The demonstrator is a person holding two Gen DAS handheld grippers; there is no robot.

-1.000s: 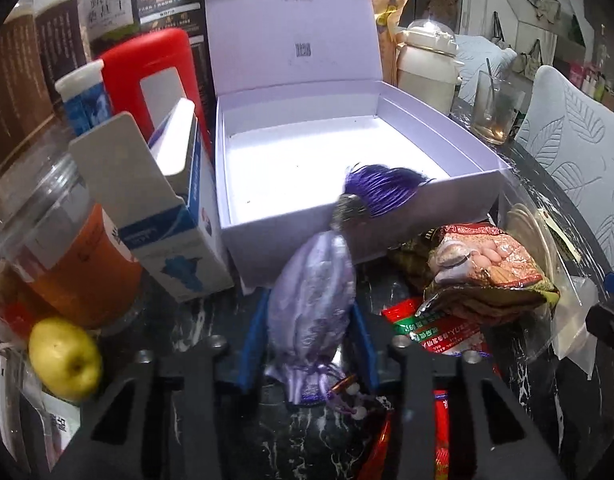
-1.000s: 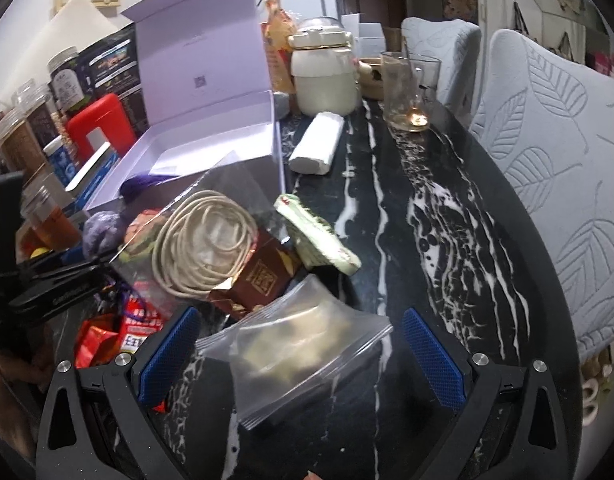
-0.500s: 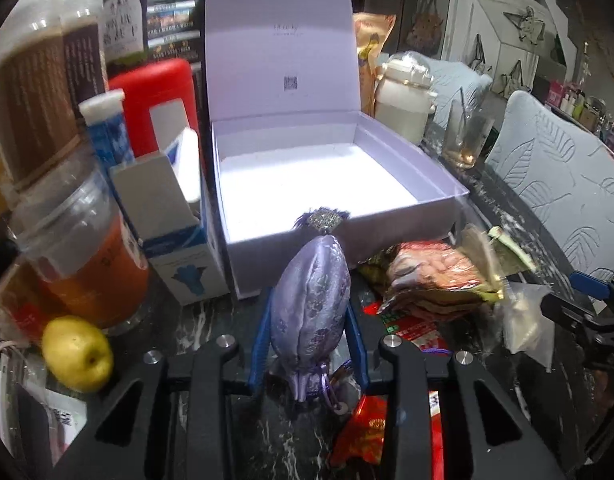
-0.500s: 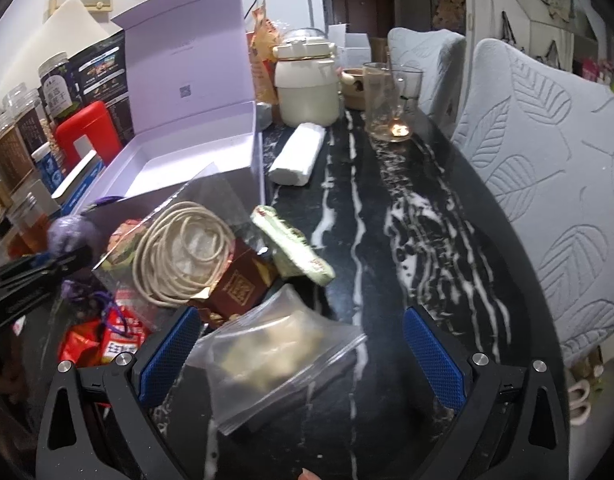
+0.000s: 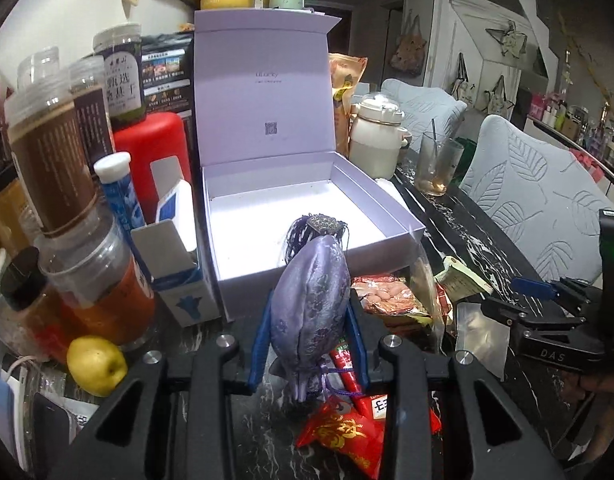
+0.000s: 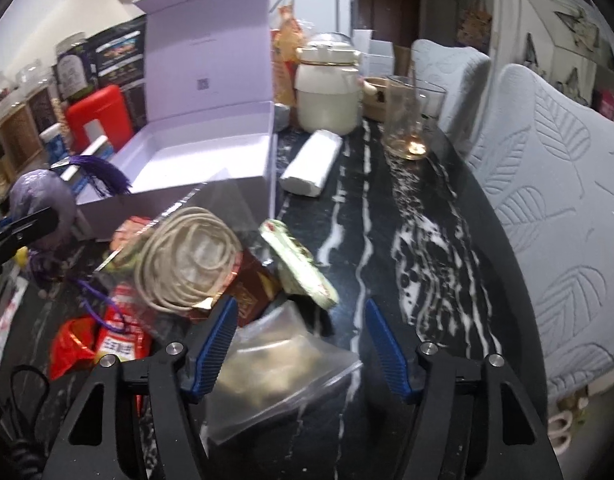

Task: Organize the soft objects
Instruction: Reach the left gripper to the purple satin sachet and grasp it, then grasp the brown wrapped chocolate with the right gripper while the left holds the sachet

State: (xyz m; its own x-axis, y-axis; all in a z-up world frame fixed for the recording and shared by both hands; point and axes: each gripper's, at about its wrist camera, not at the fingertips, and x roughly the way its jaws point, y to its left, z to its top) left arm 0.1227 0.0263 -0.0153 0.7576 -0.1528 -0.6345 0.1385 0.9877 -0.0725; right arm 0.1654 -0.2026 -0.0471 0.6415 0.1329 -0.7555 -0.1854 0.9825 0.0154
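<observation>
Lifted higher than a second ago, the left gripper (image 5: 310, 342) pinches the lilac embroidered silk sachet (image 5: 313, 302) upright before the open lavender cardboard box (image 5: 391, 216), while the right gripper (image 6: 301, 346) has narrowed, jaws still spread around the clear zip bag (image 6: 275, 376) (not yet gripping it). The carrying step seems underway: next, forward over the box's near wall, then release. Black white-veined marble tabletop (image 6: 427, 248) crowded with jars; cluttered room.
</observation>
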